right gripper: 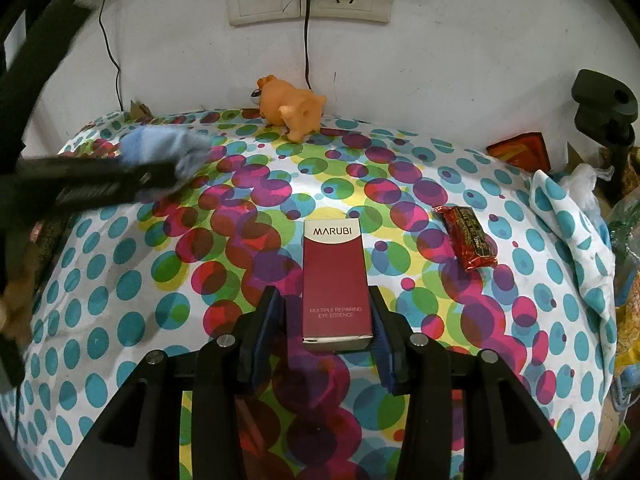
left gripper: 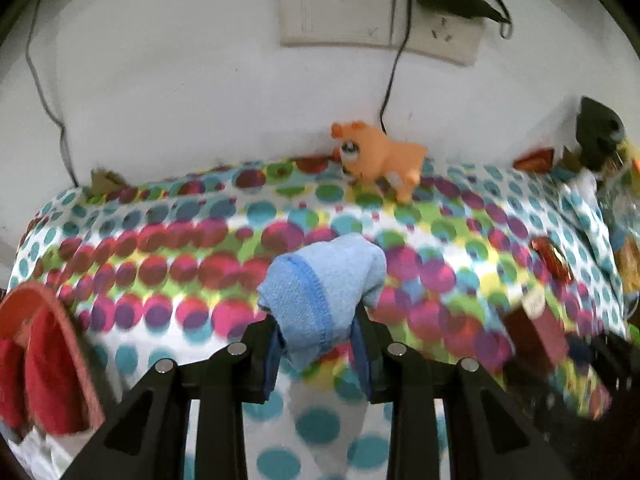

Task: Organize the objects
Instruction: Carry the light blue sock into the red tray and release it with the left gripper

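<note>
Left wrist view: left gripper [left gripper: 318, 330] clamps blue sock [left gripper: 320, 280]; right gripper [right gripper: 326, 322], released, straddles lengthwise MARUBI box [right gripper: 335, 280].

Light-blue cloth [left gripper: 320, 292], polka-dotted tablecloth [left gripper: 168, 240]

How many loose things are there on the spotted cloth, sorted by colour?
Orange: 1, the toy animal
Blue: 1, the sock, held above the cloth
Dark red: 2, the box and the snack packet
Total: 4
</note>
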A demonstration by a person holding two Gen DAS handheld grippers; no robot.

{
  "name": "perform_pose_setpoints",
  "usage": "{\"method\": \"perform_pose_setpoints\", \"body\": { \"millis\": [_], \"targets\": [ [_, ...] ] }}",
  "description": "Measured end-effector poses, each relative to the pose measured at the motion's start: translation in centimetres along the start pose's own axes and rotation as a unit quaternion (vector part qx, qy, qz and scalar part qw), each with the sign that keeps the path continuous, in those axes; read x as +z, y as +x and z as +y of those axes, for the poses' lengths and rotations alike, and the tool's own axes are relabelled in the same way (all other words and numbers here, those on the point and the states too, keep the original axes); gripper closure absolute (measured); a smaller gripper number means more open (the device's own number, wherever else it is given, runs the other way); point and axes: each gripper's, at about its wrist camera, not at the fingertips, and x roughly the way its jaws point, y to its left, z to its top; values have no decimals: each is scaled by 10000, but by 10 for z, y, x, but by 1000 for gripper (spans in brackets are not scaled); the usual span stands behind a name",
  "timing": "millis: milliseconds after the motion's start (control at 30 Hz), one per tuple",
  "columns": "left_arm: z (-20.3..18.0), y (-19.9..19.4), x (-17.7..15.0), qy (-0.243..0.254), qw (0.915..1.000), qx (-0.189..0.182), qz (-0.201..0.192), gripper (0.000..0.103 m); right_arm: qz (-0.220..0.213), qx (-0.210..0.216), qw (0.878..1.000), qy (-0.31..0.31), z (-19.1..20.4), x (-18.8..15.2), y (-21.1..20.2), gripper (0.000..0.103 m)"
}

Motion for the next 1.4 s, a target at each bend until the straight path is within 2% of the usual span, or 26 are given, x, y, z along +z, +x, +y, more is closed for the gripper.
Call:
{"method": "perform_pose_setpoints", "body": {
  "millis": [333, 767, 1100, 1400],
  "targets": [
    [-7, -38, -42, 300, 9993, 205, -114, 72, 4, -21, 10000, 5, 1, 0, 0, 61],
    [-9, -82, -83, 482, 9986, 114, -165, 72, 4, -37, 10000, 9, 3, 0, 0, 61],
    [-10, -115, -100, 576, 9977, -20, -346, 72, 6, -45, 10000, 15, 3, 0, 0, 61],
    [19, -144, -106, 351, 9978, 67, -562, 72, 4, -55, 10000, 20, 4, -1, 1, 61]
  ]
}}
